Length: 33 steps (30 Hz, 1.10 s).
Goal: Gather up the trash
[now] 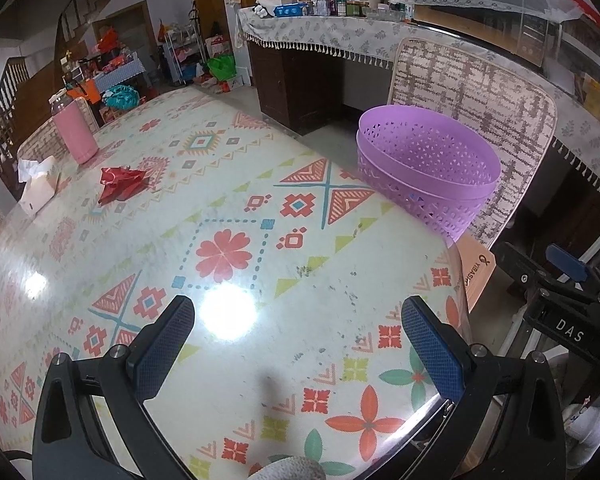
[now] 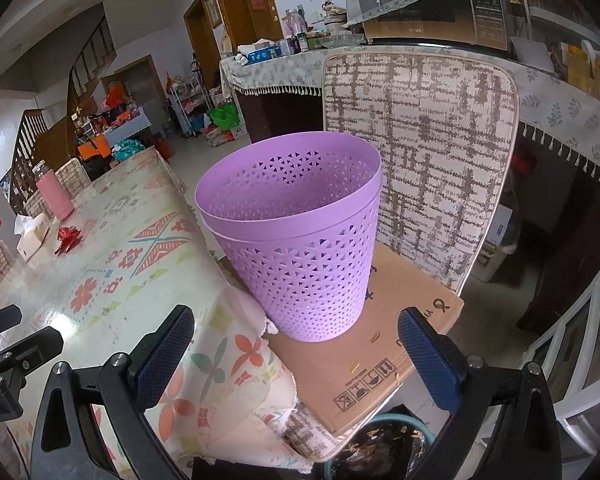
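Left gripper (image 1: 298,344) and right gripper (image 2: 296,352): jaws apart, both empty. Red wrapper (image 1: 121,184) lies mid-left on the table (image 1: 228,184); purple basket (image 2: 296,224) stands frame centre on a cardboard box (image 2: 400,320). Judged step: approach. Next: reach to the wrapper and close on it.

One basket (image 2: 296,236), one red wrapper (image 1: 121,184)

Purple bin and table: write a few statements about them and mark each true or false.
1. The purple bin stands on a cardboard box on a chair. True.
2. The red wrapper lies inside the bin. False: it lies on the table, near the tissue box.
3. Both claws, left and right, are open and hold nothing. True.
4. The pink bottle lies on its side. False: it stands upright.
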Motion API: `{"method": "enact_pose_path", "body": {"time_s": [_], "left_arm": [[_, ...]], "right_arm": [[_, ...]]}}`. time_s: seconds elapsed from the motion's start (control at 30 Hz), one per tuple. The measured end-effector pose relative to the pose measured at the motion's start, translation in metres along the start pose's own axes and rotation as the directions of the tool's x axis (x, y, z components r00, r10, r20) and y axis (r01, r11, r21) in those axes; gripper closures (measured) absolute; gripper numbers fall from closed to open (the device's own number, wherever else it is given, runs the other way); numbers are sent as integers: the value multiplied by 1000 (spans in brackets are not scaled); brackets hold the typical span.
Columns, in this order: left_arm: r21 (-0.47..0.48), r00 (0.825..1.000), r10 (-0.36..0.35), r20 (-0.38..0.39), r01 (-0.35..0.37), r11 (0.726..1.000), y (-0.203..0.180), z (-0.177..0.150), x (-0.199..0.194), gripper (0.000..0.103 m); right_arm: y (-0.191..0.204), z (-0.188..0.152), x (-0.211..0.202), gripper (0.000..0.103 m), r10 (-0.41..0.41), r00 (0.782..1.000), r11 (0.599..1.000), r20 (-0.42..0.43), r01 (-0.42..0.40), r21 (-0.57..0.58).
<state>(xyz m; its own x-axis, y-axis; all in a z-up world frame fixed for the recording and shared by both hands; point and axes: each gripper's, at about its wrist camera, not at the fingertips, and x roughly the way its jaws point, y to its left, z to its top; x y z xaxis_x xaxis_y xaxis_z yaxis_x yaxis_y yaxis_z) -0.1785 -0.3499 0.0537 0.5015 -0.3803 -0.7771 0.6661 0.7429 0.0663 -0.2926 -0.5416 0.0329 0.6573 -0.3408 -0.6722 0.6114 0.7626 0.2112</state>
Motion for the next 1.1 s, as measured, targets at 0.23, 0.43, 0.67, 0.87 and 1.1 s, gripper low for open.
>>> {"method": "enact_pose_path", "body": {"time_s": [0.23, 0.43, 0.67, 0.87, 1.1], "left_arm": [[4, 1000, -9, -13, 9, 1000, -6, -3, 3, 0], [4, 1000, -10, -15, 10, 1000, -8, -3, 3, 0], [-10, 999, -27, -19, 27, 1000, -9, -3, 5, 0], [-19, 999, -33, -12, 32, 999, -6, -4, 4, 0], [-36, 999, -41, 10, 41, 998, 5, -9, -4, 0]], "right_arm": [[-6, -2, 2, 0, 2, 1000, 1000, -8, -1, 14], [-10, -3, 3, 0, 1, 1000, 1000, -10, 0, 26], [-9, -4, 3, 0, 7, 1000, 1000, -15, -7, 24], [-8, -3, 3, 0, 5, 1000, 1000, -25, -4, 27], [4, -1, -2, 0, -5, 1000, 1000, -20, 5, 9]]}}
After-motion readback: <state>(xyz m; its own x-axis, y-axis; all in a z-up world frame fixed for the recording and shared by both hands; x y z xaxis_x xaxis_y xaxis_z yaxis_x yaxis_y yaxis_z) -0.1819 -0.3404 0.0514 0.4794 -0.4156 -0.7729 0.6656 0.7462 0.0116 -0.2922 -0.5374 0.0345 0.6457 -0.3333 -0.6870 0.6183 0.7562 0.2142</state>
